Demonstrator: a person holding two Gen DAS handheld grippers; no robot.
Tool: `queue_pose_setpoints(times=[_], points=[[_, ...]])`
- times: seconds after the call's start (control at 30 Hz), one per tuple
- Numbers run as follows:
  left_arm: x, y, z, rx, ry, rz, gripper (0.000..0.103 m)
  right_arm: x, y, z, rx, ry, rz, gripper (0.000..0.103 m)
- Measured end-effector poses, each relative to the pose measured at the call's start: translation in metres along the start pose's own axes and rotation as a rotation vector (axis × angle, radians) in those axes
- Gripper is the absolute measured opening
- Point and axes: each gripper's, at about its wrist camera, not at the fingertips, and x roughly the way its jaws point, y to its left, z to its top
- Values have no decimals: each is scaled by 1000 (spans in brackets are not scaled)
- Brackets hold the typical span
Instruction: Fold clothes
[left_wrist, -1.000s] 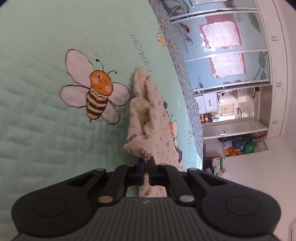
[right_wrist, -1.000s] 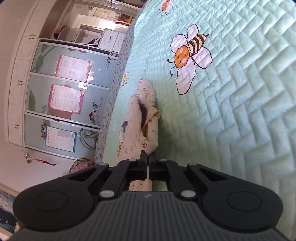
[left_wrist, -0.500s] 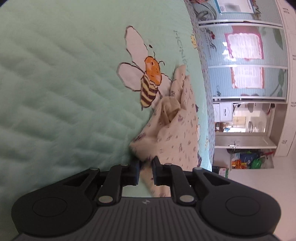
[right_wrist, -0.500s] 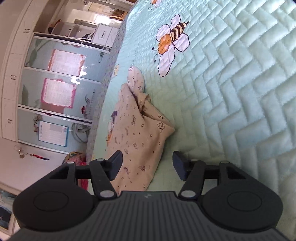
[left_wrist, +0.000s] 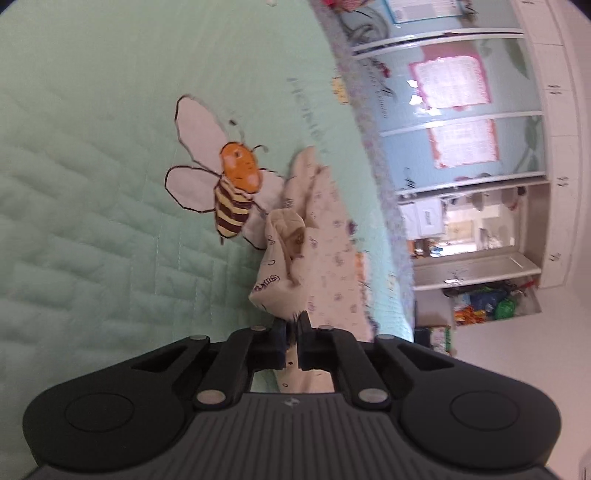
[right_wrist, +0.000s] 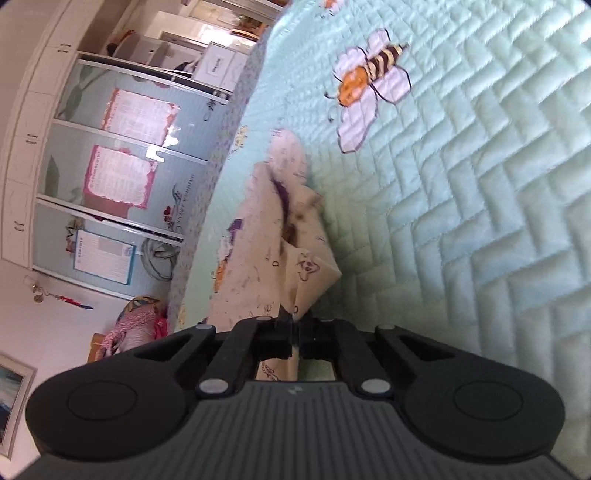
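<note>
The left claw (left_wrist: 290, 334) is closed to a narrow slit, pinching an edge of the cream printed garment (left_wrist: 317, 236). The right claw (right_wrist: 294, 334) is likewise clamped on another edge of the same garment (right_wrist: 258, 266). The garment lies bunched on the green quilted bed cover (left_wrist: 92, 206), near the bed's edge, just beside the embroidered bee (left_wrist: 232, 192).

Both grippers, opened half a second ago, are clamped again: the left gripper (left_wrist: 291, 332) and right gripper (right_wrist: 294, 332) on the cream garment (left_wrist: 317, 236), now bunched.
</note>
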Motion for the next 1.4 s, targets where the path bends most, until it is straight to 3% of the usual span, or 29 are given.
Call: queue_pose_setpoints(times=[0.17,0.43,0.63,0.7,0.77,0.9,1.13,1.23,1.4], points=[[-30,-7,-14,41,29,-16,3,-38,12,-5,-13,2,34,4],[-76,19,-41,60,78,16,3,-106,4,-25,-26,36,19,4],[-107,46,-56,67,110,63,1,-123,-34,-45,6,75,-101,9],[-119,44,-52,97,98,74,1,-119,-24,-36,-55,75,-89,25],[-131,44,-48,115,80,61,1,-116,-14,-27,-117,75,-78,30],[-141,33,-50,191,44,57,2,-108,7,-9,-240,75,-55,30],[-103,-4,-78,354,126,43,2,-96,44,23,-455,74,-14,31],[-88,-7,-87,371,166,31,2,-87,60,37,-552,79,2,31],[-75,-3,-87,361,195,48,3,-14,76,67,-766,164,-64,35]])
